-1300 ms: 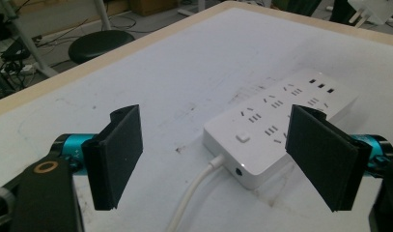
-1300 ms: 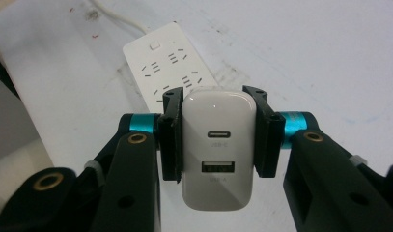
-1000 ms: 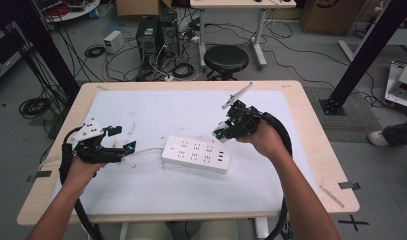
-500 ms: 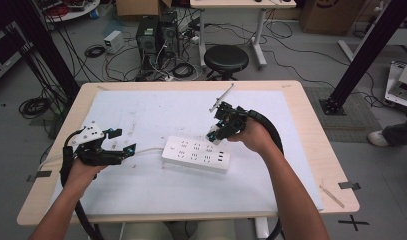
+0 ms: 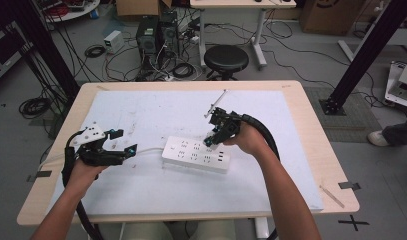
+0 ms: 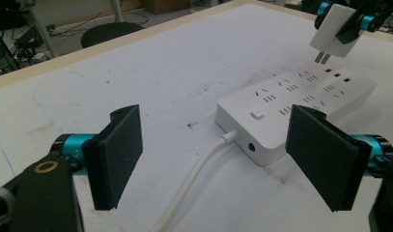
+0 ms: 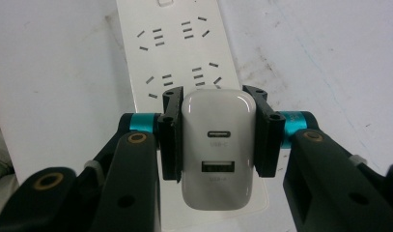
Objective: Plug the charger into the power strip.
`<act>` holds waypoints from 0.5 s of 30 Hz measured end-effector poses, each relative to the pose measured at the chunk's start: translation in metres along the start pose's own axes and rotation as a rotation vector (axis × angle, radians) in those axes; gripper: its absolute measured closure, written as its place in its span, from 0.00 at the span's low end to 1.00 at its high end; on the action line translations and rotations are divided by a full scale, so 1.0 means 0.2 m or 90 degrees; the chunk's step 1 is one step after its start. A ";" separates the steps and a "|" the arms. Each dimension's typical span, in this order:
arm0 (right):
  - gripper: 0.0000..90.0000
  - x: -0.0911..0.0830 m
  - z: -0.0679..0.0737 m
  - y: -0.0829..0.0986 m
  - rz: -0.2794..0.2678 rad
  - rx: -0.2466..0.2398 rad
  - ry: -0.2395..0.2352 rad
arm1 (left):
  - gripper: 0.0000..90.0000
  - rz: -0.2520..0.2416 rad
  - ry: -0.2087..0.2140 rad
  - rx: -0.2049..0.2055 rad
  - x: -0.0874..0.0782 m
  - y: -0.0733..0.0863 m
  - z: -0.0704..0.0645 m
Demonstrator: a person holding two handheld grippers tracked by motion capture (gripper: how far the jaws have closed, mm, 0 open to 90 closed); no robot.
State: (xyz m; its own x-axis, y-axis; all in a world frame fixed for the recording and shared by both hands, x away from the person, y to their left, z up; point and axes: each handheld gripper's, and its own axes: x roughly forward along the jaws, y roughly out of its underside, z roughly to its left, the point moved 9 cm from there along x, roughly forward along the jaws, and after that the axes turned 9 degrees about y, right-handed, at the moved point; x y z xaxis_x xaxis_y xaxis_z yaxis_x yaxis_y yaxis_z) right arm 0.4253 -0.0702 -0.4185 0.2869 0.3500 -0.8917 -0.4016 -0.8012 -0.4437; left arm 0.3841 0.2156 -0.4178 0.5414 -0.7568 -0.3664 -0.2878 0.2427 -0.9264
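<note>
A white power strip (image 5: pixel 196 155) lies flat near the middle of the table, its white cord (image 6: pixel 194 181) trailing off to the left. My right gripper (image 5: pixel 211 140) is shut on a white USB charger (image 7: pixel 218 150), holding it just above the strip (image 7: pixel 177 48) with its two prongs (image 6: pixel 321 58) pointing down at the sockets. My left gripper (image 5: pixel 123 142) stands open to the left of the strip's cord end (image 6: pixel 254 145), its jaws wide apart with nothing between them.
The table (image 5: pixel 311 130) carries a white sheet (image 5: pixel 151 110) under the work. A thin white stick (image 5: pixel 217 102) lies beyond the right gripper. A black stool (image 5: pixel 226 59), computer cases and cables sit on the floor behind the table.
My right gripper has moved left and down with the charger, from beyond the strip's right end to just above its sockets. The left gripper has barely moved.
</note>
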 end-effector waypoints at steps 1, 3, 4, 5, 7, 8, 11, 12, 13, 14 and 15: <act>0.70 0.01 0.00 0.00 0.004 -0.001 0.002 | 0.23 -0.001 0.000 0.000 0.00 0.00 0.00; 0.71 0.02 0.00 0.01 0.008 -0.009 -0.001 | 0.23 0.002 0.001 0.002 0.00 0.01 0.00; 0.71 0.02 0.00 0.01 0.008 -0.009 -0.001 | 0.23 0.002 0.001 0.002 0.00 0.01 0.00; 0.70 0.03 0.00 0.01 0.012 -0.012 -0.002 | 0.23 0.004 0.004 0.002 0.01 0.01 0.00; 0.70 0.05 0.00 0.03 0.024 -0.021 0.004 | 0.23 0.005 0.006 0.001 0.01 0.01 0.00; 0.70 0.05 0.00 0.03 0.025 -0.020 0.003 | 0.23 0.004 0.007 -0.001 0.02 0.01 0.00; 0.71 0.06 0.00 0.03 0.025 -0.025 0.004 | 0.23 0.002 0.007 0.001 0.02 0.01 -0.01; 0.70 0.06 0.00 0.03 0.026 -0.029 0.005 | 0.23 0.002 0.007 0.000 0.02 0.01 0.00; 0.71 0.07 0.00 0.03 0.028 -0.033 0.007 | 0.23 0.002 0.007 0.000 0.02 0.01 0.00; 0.70 0.07 0.00 0.03 0.030 -0.035 0.008 | 0.23 0.002 0.007 -0.001 0.02 0.01 -0.01; 0.71 0.09 0.00 0.03 0.036 -0.040 0.011 | 0.23 0.000 0.007 -0.002 0.02 0.01 0.00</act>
State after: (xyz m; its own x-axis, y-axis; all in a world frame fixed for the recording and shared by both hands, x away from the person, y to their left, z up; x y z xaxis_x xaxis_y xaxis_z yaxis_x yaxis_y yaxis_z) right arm 0.4274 -0.0689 -0.4366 0.2805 0.2961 -0.9130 -0.3618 -0.8484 -0.3863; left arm 0.3844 0.2131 -0.4213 0.5322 -0.7639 -0.3649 -0.2898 0.2406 -0.9264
